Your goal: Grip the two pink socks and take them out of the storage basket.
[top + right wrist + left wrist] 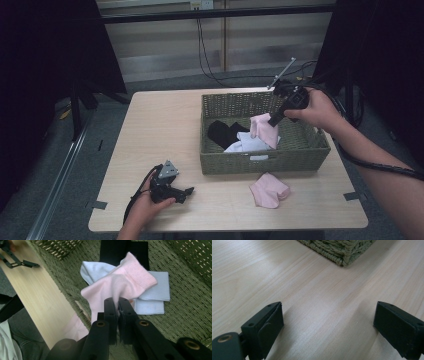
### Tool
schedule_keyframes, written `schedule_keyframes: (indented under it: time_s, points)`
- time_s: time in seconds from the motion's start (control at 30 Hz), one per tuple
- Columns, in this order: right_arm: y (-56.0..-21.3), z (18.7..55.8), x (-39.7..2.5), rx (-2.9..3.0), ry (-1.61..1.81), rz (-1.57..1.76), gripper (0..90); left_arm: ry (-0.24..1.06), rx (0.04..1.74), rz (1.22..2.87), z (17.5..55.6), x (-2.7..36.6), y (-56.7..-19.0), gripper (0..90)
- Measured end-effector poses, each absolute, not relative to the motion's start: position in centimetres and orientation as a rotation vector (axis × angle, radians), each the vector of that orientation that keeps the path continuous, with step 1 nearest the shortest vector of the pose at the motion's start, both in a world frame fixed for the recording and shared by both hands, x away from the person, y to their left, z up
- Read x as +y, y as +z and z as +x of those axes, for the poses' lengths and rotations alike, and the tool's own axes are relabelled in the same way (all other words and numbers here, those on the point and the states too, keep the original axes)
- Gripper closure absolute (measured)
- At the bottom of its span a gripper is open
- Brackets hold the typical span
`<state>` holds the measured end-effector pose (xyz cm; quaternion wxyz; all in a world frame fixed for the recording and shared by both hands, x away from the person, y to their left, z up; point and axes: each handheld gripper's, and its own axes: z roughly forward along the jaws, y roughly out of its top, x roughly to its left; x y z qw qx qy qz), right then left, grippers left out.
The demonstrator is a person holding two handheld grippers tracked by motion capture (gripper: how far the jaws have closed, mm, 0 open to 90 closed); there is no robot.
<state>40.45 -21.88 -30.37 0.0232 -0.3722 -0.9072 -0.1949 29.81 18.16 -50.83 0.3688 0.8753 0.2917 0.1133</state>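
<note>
The right gripper (117, 305) pinches a pale pink sock (120, 287), jaws clamped on the fabric, holding it over the woven green rectangular basket (310, 150) at the bench's far right. The right gripper view reveals a light blue sock (156, 293) and black cloth (113, 250) beneath. The left gripper (328, 322), jaws spread wide and holding nothing, rests on the light wooden bench (160, 130) near left. From above, a second pink sock (269, 190) lies just before the basket.

Pink sock (120, 286): soft knit, ribbed cuff, pinched mid-body, hanging limp over green woven basket (310, 150), cuff draped on pale blue sock (160, 293) inside basket. Black sock (220, 132) flat on basket floor, left of blue one. 2nd pink sock (269, 190): folded, flat on table just in front of basket.
</note>
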Motion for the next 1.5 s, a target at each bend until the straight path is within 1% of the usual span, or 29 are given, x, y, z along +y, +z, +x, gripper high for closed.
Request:
schedule_keyframes:
  time_s: [0.23, 0.57, 1.23, 1.5]
  points:
    - [-28.8, 39.6, -22.0, -2.820, -0.616, -1.122, 86.1, 0.290, 0.747, 2.244, 29.8, 18.2, -50.9, 8.5]
    - [-27.7, 38.5, -22.1, -2.824, -0.634, -1.074, 86.1, 0.290, 0.752, 2.238, 29.8, 18.1, -50.9, 8.5]
    - [-26.9, 34.8, -22.2, -2.810, -0.730, -0.938, 86.2, 0.290, 0.748, 2.244, 29.8, 18.2, -50.9, 8.6]
    - [-27.7, 33.6, -21.8, -2.797, -0.730, -0.896, 86.1, 0.289, 0.752, 2.239, 29.8, 18.1, -50.9, 8.5]
